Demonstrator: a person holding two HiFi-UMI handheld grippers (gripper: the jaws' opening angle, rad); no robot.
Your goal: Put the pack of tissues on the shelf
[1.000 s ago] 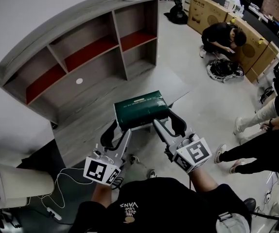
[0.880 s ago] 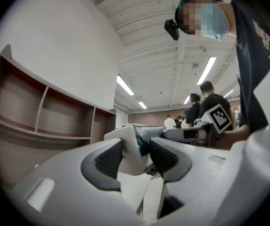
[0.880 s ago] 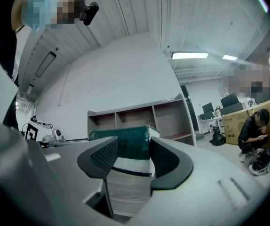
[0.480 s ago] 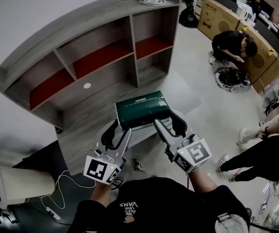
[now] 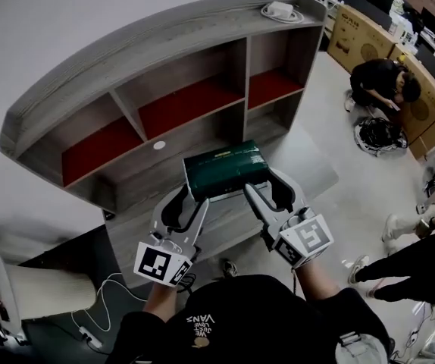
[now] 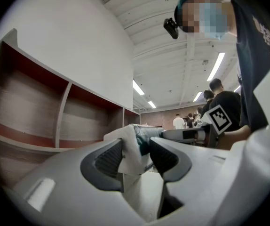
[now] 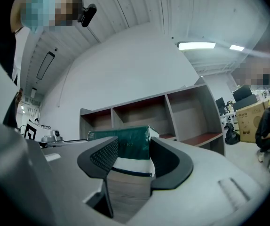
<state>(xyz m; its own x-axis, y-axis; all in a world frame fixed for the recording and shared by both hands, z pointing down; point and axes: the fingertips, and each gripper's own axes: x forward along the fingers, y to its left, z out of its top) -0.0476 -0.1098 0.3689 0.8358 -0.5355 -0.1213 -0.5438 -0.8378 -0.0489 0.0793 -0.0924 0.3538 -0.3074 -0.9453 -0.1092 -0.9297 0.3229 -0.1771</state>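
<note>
Tissue pack (image 5: 225,169) nearer shelf (image 5: 164,74), held by left gripper (image 5: 190,198), right gripper (image 5: 267,185)

The tissue pack (image 5: 226,170) is dark green; the wood-grain shelf (image 5: 164,36) grey and red.

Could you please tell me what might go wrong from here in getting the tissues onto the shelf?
1. The left tool pinches only a corner of the pack of tissues, so the wrap may slip out.
2. The right tool holds the other end, so uneven motion could twist the pack.
3. The pack could catch a divider of the shelf.
</note>
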